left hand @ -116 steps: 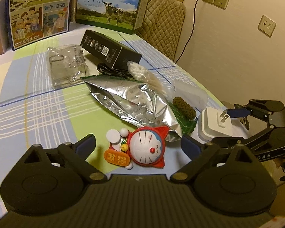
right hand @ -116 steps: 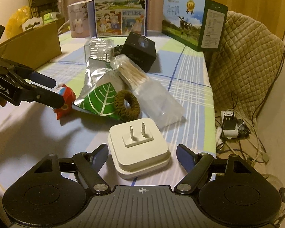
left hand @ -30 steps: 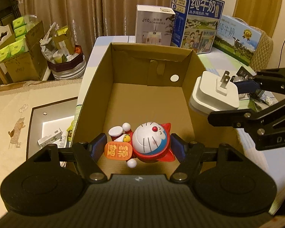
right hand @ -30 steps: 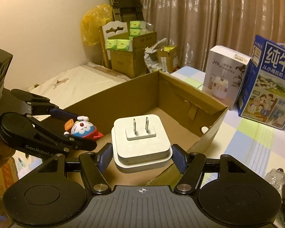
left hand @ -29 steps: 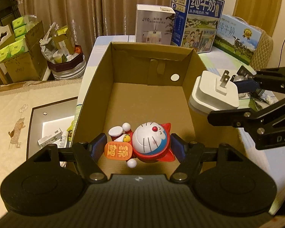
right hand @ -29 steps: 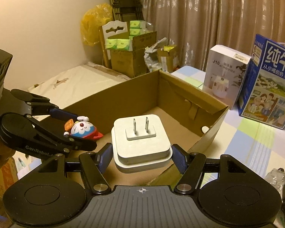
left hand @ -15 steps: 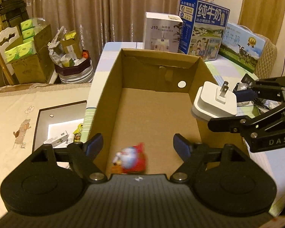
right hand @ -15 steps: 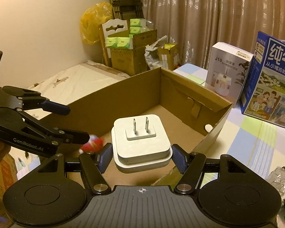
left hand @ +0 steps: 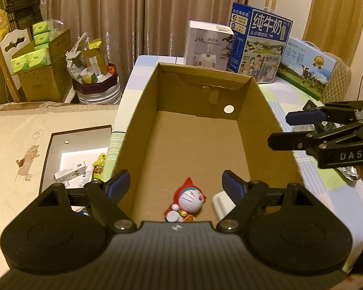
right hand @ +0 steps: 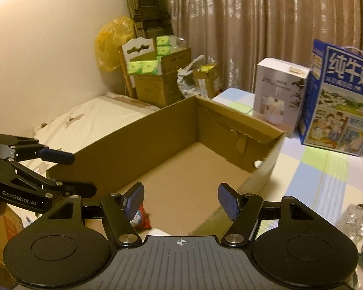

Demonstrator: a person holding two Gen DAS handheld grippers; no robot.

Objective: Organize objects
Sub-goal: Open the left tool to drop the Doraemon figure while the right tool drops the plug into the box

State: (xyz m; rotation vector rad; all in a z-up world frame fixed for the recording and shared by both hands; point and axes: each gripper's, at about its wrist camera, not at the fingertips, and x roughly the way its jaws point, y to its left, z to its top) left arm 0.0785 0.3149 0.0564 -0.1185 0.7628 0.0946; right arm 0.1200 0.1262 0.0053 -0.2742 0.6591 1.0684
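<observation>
Both your grippers hang spread and empty over the cardboard box (left hand: pixel 259 111). Your left gripper (left hand: pixel 175 183) looks down on the cat toy (left hand: pixel 190 201) lying on the box floor at its near end, with the white plug adapter (left hand: pixel 221 205) just beside it. Your right gripper (right hand: pixel 180 197) shows only a corner of the toy.

A lived-in home — curtains (left hand: pixel 138 17); milk cartons (left hand: pixel 259 46); a chequered tablecloth (right hand: pixel 326 169).
</observation>
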